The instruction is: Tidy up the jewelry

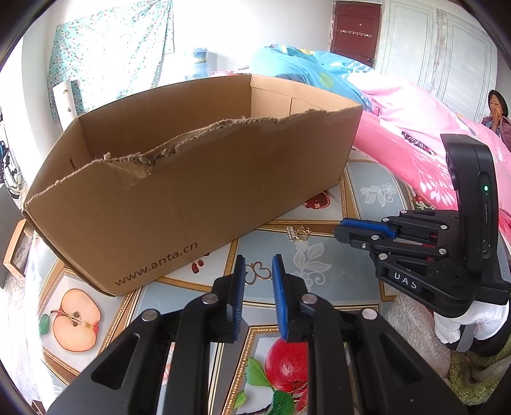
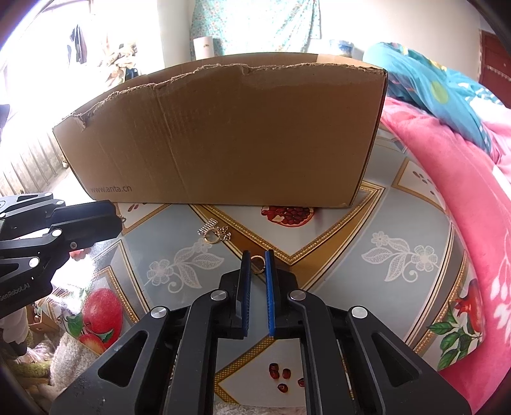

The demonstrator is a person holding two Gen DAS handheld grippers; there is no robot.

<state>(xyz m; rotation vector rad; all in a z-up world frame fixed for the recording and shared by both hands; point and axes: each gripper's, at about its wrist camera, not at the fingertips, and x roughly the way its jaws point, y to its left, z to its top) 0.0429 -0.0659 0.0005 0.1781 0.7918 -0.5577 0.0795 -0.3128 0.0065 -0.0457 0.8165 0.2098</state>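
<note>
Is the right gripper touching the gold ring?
Touching. In the right wrist view the right gripper pinches the ring between its blue pads.

Home bedroom, pink quilt (image 1: 412, 134) on bed, probably wardrobe doors (image 1: 440, 48) behind

Quick headcount, for anyone keeping score. Box (image 2: 223, 134): one, cardboard. Grippers: two, the left gripper (image 1: 258, 260) and the right gripper (image 2: 258, 253). Rings: two, both gold; the near ring (image 2: 258, 265) is at the right gripper's tips and the far ring (image 2: 211, 238) is in the little pile. That pile has three pieces total: the far ring, one silver comb piece (image 2: 207, 227) and one tangled chain bit (image 2: 224, 233). So four jewelry items that I can make out. Quilts: two, a pink quilt (image 2: 447, 178) and a blue quilt (image 2: 424, 79). Person (image 1: 497, 110) in the background: one. Door (image 1: 356, 30): one.
</note>
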